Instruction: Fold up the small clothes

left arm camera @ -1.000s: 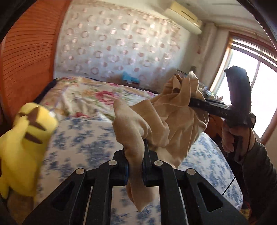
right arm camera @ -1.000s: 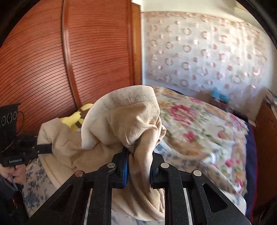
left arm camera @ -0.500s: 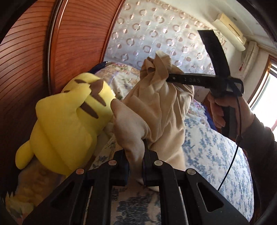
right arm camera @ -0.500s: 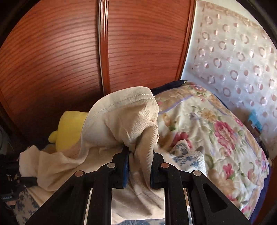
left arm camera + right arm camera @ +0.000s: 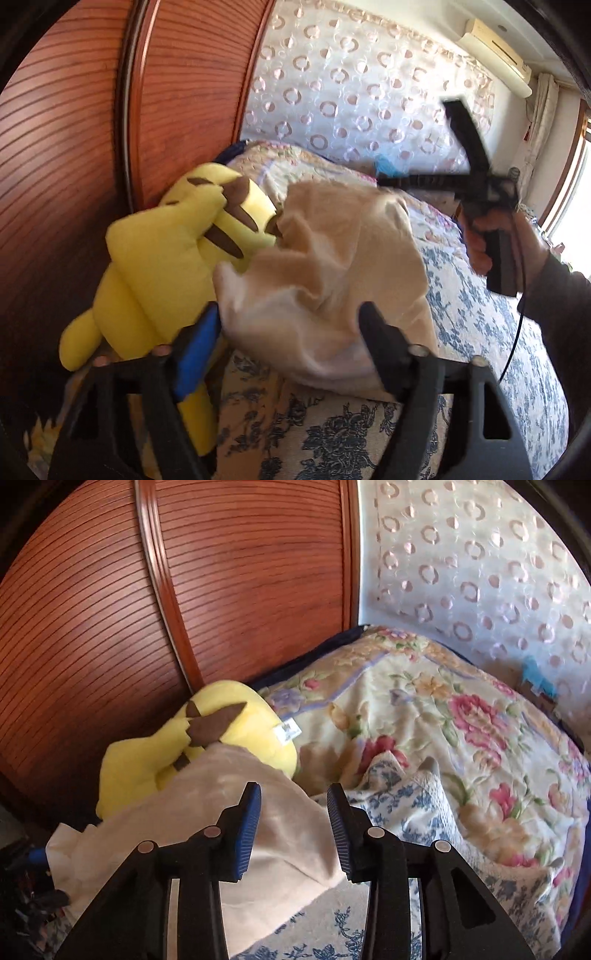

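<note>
2 hand-held grippers work over a bed, and both have their jaws spread with nothing clamped between them. In the left wrist view, the left hand-held gripper (image 5: 288,325) sits nearest the lens, its blue pad on one side and black finger on the other standing wide of a crumpled beige garment (image 5: 332,280) that bulges up between them; whether the cloth touches the pads is unclear because of blur. The garment lies on the blue floral bedspread (image 5: 480,325), heaped against a yellow plush toy (image 5: 159,266) with brown stripes that leans on the ribbed wooden wardrobe door (image 5: 74,129) and crowds the left side. Farther off, the right hand-held gripper (image 5: 384,181) reaches in above the garment's far edge, blurred, gripped by a person's right hand (image 5: 495,240) with a thin cable hanging from it. Behind are a patterned curtain (image 5: 351,92) and a wall air conditioner (image 5: 495,55).

The right wrist view shows what the other hides: this gripper's 2 blue ribbed pads (image 5: 245,834) are clearly apart, with the garment spread flat beneath them and draped partly over the plush toy's lower half. Only this view shows the toy's white sewn label (image 5: 287,732) and a rose-patterned quilt (image 5: 461,720) bunched just beyond the garment. The left gripper shows only as a dark blur at the lower left edge.
</note>
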A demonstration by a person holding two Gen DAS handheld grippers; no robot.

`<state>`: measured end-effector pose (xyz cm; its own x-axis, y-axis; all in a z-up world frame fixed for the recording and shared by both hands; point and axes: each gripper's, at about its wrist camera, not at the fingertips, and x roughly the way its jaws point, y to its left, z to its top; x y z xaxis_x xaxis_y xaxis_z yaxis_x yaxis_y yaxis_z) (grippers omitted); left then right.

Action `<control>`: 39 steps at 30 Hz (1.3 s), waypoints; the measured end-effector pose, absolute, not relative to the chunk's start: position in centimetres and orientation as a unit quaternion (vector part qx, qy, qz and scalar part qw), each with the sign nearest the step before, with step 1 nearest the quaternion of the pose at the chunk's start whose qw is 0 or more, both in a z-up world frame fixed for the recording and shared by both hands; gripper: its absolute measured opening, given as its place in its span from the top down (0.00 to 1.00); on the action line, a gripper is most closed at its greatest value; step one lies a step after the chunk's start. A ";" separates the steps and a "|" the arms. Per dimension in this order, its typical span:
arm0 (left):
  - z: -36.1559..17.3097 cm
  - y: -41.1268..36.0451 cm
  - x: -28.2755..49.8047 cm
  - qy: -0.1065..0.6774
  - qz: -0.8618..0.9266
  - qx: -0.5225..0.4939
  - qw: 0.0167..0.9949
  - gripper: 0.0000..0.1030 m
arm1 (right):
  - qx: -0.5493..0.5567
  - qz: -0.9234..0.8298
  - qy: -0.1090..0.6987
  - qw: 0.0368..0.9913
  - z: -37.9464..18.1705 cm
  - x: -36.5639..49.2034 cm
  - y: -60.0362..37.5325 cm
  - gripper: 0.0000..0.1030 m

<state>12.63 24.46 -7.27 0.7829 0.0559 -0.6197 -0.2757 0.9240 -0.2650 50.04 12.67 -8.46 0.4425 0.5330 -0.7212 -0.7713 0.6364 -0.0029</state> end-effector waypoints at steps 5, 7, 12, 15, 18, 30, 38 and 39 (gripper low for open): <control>-6.6 24.9 12.7 0.317 0.097 -0.150 0.932 0.21 | -0.148 0.333 0.381 0.850 -10.7 52.6 12.1 0.63; -6.0 24.6 12.4 0.307 0.096 -0.137 0.937 0.20 | -0.131 0.335 0.372 0.856 -10.1 52.7 11.7 0.63; -4.4 23.1 11.5 0.285 0.082 -0.119 0.948 0.15 | -0.123 0.345 0.338 0.867 -7.8 49.9 10.0 0.63; -3.3 21.7 11.2 0.273 0.073 -0.102 0.954 0.15 | -0.114 0.351 0.313 0.875 -6.4 46.4 6.6 0.63; -2.1 20.2 11.1 0.263 0.055 -0.091 0.959 0.15 | -0.107 0.357 0.288 0.882 -5.2 42.3 3.9 0.63; 2.7 12.5 9.2 0.222 0.005 -0.045 0.974 0.15 | -0.074 0.321 0.221 0.918 -3.6 27.4 -8.8 0.54; 4.5 7.8 7.8 0.208 -0.031 -0.030 0.977 0.15 | -0.053 0.276 0.195 0.940 -4.0 18.8 -14.6 0.42; 4.8 7.3 7.5 0.206 -0.033 -0.028 0.978 0.15 | -0.050 0.270 0.191 0.942 -4.0 17.9 -15.0 0.40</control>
<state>7.50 7.28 4.76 0.9127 -0.0769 -0.4014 0.0539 0.9962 -0.0682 17.95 -15.04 -4.03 0.7807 0.4901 -0.3876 -0.5283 0.8490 0.0094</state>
